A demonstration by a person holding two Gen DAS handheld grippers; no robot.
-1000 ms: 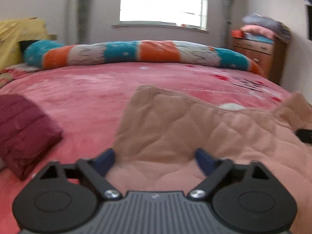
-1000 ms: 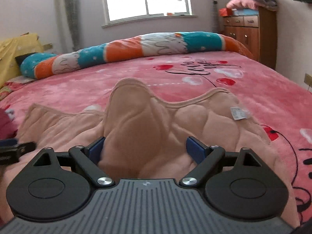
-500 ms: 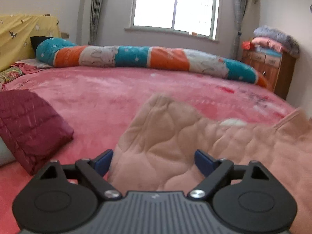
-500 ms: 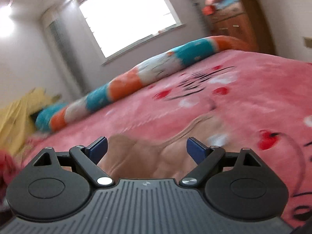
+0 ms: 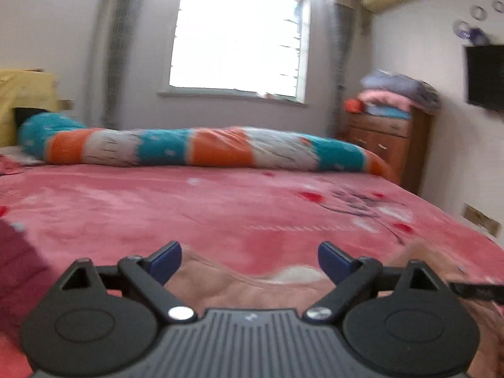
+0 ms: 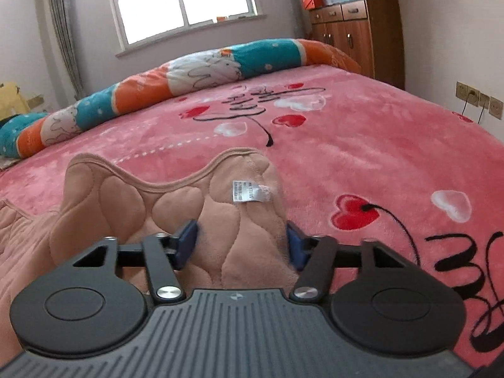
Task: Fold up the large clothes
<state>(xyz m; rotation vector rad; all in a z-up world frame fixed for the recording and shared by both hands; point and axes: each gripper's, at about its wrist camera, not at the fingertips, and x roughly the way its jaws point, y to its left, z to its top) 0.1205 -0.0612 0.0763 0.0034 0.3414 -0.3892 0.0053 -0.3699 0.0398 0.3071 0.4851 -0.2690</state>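
A quilted peach-pink garment (image 6: 132,208) lies on the pink bed blanket (image 6: 362,145), with a white care label (image 6: 250,191) on its raised right edge. My right gripper (image 6: 241,242) has its jaws half closed around a bunched fold of this garment, blue pads pressing on both sides. In the left wrist view the garment (image 5: 226,286) shows only low between the fingers. My left gripper (image 5: 249,260) is open and tilted up above it, holding nothing. The tip of the right gripper shows at the right edge (image 5: 478,291).
A long rolled orange, teal and white quilt (image 5: 195,149) lies across the far side of the bed. A dark red folded item (image 5: 19,271) sits at the left. A wooden dresser (image 6: 359,34) with stacked bedding stands by the right wall.
My left gripper has tilted upward, so the garment dropped low in its view. My right gripper swung back down and its jaws narrowed around a fold of the garment.
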